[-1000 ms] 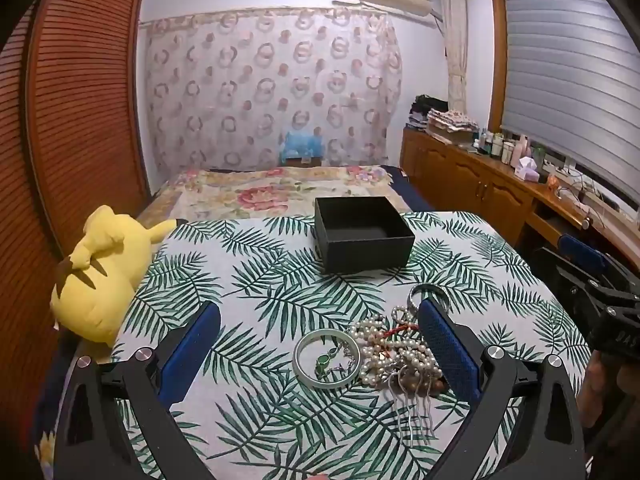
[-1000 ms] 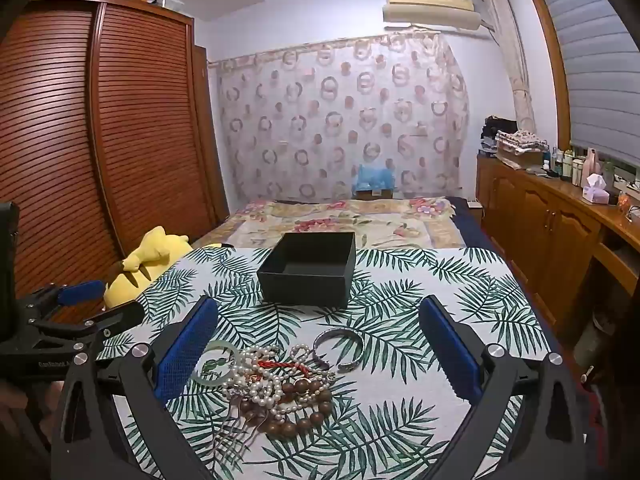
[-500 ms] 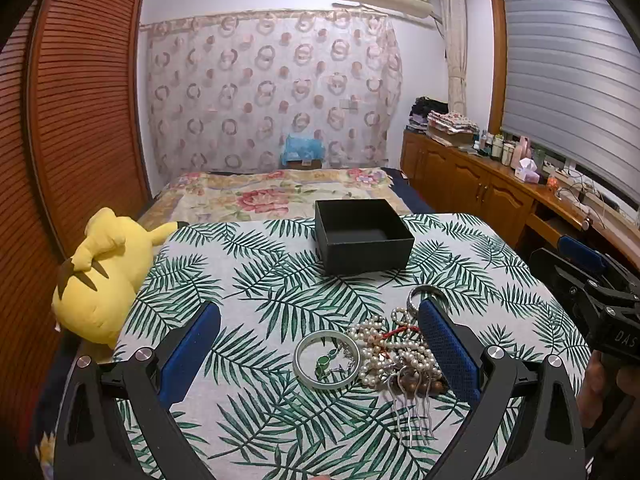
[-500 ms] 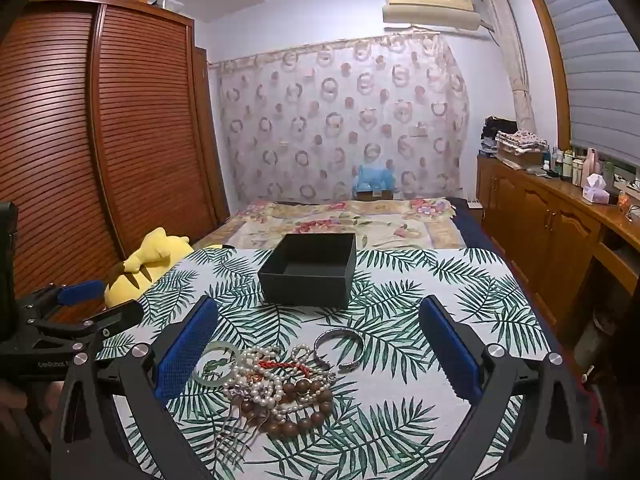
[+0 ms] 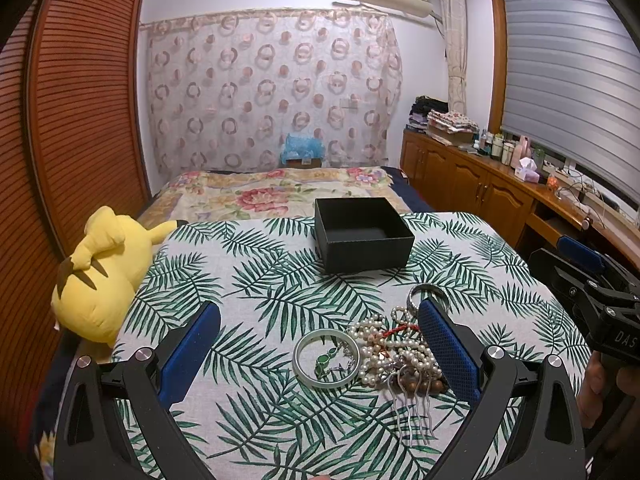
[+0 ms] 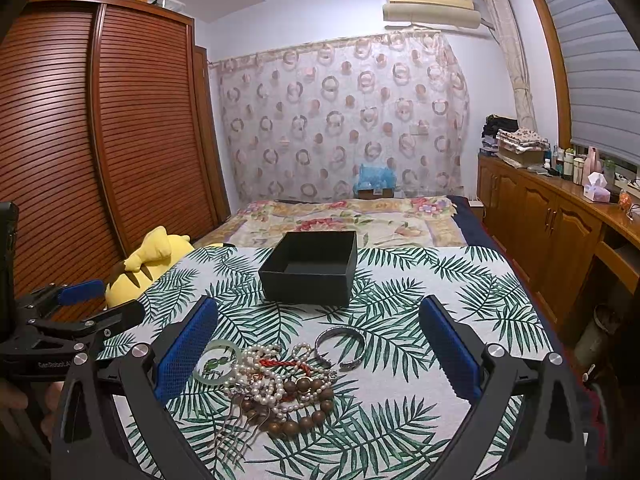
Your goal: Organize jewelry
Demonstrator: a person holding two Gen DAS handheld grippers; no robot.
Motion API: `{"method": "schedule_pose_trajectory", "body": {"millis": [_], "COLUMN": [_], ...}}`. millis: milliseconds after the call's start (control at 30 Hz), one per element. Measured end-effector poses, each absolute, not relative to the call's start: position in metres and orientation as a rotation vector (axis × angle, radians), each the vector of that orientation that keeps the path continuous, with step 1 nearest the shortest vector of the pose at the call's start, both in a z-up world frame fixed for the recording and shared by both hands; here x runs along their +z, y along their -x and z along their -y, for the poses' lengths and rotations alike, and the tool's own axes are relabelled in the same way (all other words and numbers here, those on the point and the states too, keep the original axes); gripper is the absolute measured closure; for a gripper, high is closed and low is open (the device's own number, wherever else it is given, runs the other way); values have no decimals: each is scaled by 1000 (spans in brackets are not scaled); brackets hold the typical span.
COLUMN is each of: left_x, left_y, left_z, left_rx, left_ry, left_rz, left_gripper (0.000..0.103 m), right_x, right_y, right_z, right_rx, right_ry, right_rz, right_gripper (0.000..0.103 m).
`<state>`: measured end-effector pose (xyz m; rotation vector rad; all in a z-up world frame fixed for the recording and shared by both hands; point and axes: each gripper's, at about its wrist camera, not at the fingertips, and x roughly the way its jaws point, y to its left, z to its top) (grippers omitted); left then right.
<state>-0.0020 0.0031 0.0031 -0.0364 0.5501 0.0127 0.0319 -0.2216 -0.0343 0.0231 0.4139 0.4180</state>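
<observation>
The left claw [image 5: 320, 344] hovers with its blue-padded fingers spread wide and nothing between them, and the right claw [image 6: 318, 344] is spread just as wide and equally empty. Both point at the jewelry pile [image 6: 280, 380] lying on the leaf-print tabletop [image 5: 260, 280] below them. In the pile, a pale green bangle [image 5: 326, 364] lies flat at the left edge with a small green pendant [image 5: 322, 360] inside its ring. Touching it is a tangle of pearl strands [image 6: 256, 368] with a red cord [image 6: 282, 362] across them, brown wooden beads [image 6: 308, 404] and a metal hair comb [image 5: 412, 404] at the near side. A silver cuff [image 6: 340, 344] sits at the far right of the heap. Beyond the pile, apart from it, stands a black open box [image 6: 310, 268]; the part of its inside that shows holds nothing. A yellow plush toy [image 5: 96, 272] rests at the tabletop's left edge. Past the tabletop lies a bed [image 6: 352, 216] with a floral cover.
</observation>
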Motion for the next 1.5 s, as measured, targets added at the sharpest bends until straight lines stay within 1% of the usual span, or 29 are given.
{"method": "schedule_pose_trajectory", "body": {"millis": [1500], "left_x": [7], "left_y": [4], "left_z": [-2], "left_rx": [11], "left_ry": [38], "left_rz": [-551], "left_gripper": [8], "right_x": [-32], "right_y": [-30], "right_z": [221], "right_rx": [419], "right_ry": [-25], "right_rz": [-414], "right_gripper": [2]}}
